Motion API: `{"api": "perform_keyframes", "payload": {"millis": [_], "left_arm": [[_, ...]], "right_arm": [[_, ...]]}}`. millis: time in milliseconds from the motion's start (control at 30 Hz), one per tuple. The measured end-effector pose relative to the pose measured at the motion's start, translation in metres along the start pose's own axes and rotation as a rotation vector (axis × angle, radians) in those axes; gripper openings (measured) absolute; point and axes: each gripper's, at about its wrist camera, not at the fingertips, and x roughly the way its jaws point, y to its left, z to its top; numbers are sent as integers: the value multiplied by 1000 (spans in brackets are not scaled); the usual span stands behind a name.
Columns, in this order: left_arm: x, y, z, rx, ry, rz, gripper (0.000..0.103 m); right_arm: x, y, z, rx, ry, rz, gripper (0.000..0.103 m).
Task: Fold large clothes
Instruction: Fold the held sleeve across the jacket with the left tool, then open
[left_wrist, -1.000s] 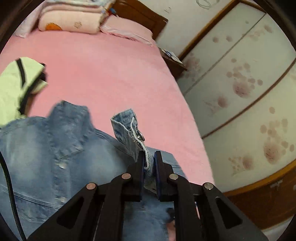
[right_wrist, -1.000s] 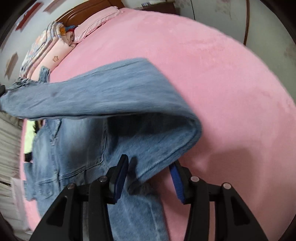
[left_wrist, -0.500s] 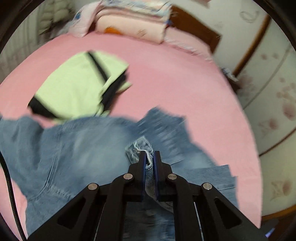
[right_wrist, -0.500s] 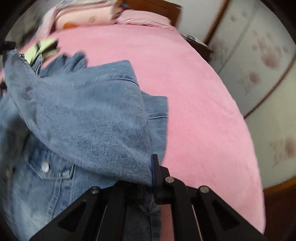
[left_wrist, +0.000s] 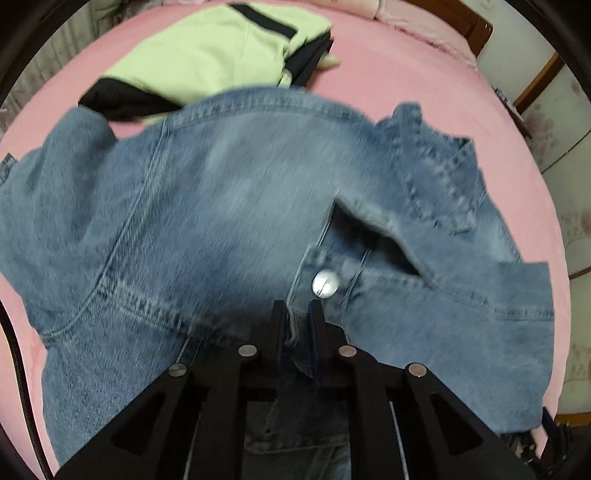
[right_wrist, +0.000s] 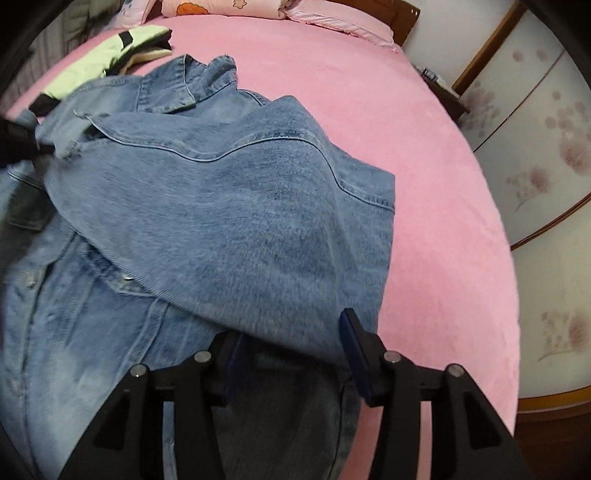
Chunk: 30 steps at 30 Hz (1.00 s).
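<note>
Even, soft indoor light; motion blur across denim jacket (left_wrist: 229, 206); strong fisheye bending, dark vignette at corners.

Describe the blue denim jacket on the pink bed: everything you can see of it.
The blue denim jacket is faded, stitched cotton-like denim with a collar, flap pockets and silver metal buttons. It lies spread on the pink bedsheet, a sleeve folded across its front. Its far edge overlaps a light green and black garment. The left gripper is shut on a cuff edge beside the button. The right gripper has just been opening; the folded sleeve lies between its spread jaws, apparently unpinched.
</note>
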Motion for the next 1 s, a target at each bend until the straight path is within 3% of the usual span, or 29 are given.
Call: {"api": "perform_keyframes", "payload": {"millis": [100, 167, 200, 267, 333, 500, 700, 767, 833, 900, 967, 1000], "left_arm": [[2, 7, -6, 24, 40, 4, 17], [-5, 10, -4, 24, 49, -6, 27], [-9, 12, 0, 17, 49, -31, 30], [-18, 14, 11, -2, 38, -111, 50], [-23, 13, 24, -15, 20, -171, 60], [-3, 4, 73, -37, 68, -290, 61], [57, -8, 96, 38, 255, -284, 62], [66, -15, 96, 80, 273, -296, 75], [66, -24, 94, 121, 272, -301, 80], [67, -36, 92, 184, 277, -302, 69], [65, -50, 88, 265, 270, -232, 29], [63, -56, 85, 295, 265, -218, 25]], "right_arm": [[-11, -10, -1, 28, 4, 66, 48], [-18, -17, -1, 55, 10, 121, 48], [-23, -23, 0, 78, 8, 152, 48], [-30, -36, 6, 128, -4, 192, 48], [-33, -47, 13, 167, -12, 208, 48], [-23, -67, 31, 252, -34, 227, 48], [3, -87, 53, 295, -47, 222, 48], [13, -96, 60, 321, -43, 226, 48], [28, -107, 67, 354, -36, 230, 48], [47, -120, 74, 394, -19, 228, 48], [64, -130, 81, 424, -3, 220, 48], [75, -137, 85, 442, 9, 215, 48]]}}
